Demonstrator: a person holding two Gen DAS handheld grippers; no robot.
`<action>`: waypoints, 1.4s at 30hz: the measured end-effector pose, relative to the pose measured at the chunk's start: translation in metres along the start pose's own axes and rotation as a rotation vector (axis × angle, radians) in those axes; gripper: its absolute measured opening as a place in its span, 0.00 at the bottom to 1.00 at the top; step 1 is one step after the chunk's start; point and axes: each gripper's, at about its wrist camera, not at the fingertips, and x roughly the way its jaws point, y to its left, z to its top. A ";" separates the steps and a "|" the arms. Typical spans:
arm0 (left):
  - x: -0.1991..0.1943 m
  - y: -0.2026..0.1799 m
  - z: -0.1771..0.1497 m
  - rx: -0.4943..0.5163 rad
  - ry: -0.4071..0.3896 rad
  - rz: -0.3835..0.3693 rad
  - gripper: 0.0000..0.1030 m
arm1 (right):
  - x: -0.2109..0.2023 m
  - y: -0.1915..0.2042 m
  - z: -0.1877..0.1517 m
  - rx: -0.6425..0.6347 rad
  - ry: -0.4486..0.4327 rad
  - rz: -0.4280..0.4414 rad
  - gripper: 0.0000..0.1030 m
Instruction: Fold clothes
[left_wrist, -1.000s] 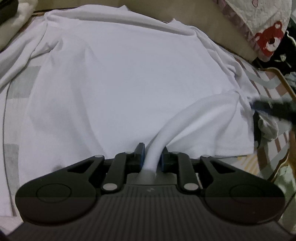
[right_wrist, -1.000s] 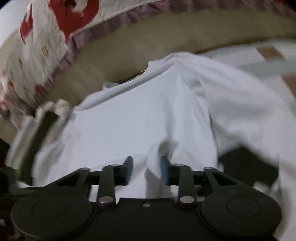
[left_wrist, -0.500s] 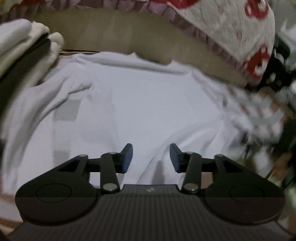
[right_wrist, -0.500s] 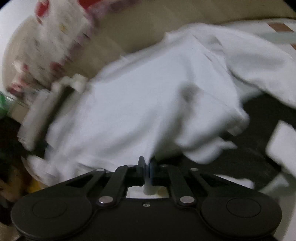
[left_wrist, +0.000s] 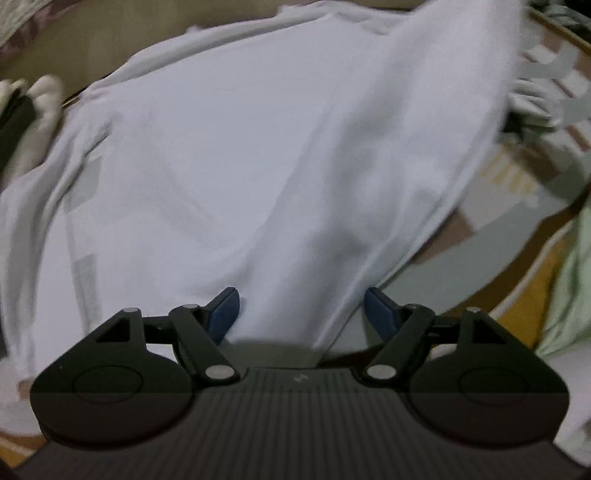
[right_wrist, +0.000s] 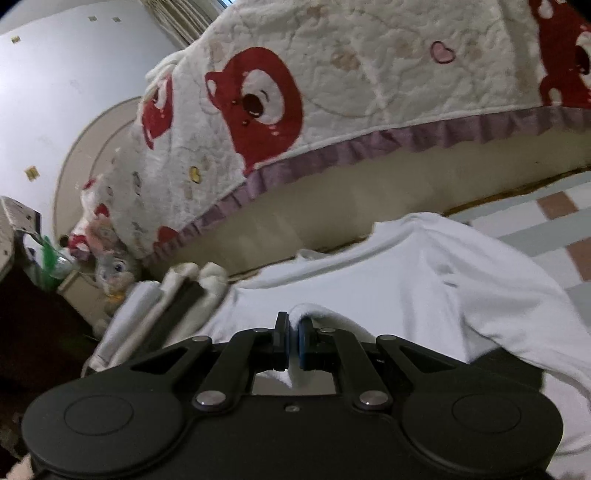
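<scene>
Left wrist view shows the left gripper (left_wrist: 301, 310) spread wide over the white shirt (left_wrist: 240, 155), a fold lying loose between its fingers, while the right gripper (right_wrist: 293, 341) pinches a shirt edge tight, lifted beside the bear quilt (right_wrist: 332, 92) above.

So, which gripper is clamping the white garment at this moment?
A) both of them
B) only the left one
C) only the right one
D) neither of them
C: the right gripper has its fingers pinched on a fold of the white garment, while the left gripper is spread wide with cloth lying loose between.
</scene>
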 end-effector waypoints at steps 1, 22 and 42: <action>-0.008 0.018 -0.002 -0.101 -0.001 -0.013 0.72 | -0.004 -0.001 -0.002 -0.015 0.006 -0.024 0.07; -0.014 0.077 -0.050 -0.746 0.146 0.160 0.86 | -0.022 -0.084 -0.113 -0.042 0.267 -0.185 0.07; -0.128 0.067 -0.058 -0.576 -0.071 0.129 0.04 | -0.116 -0.047 -0.055 0.148 0.200 0.229 0.06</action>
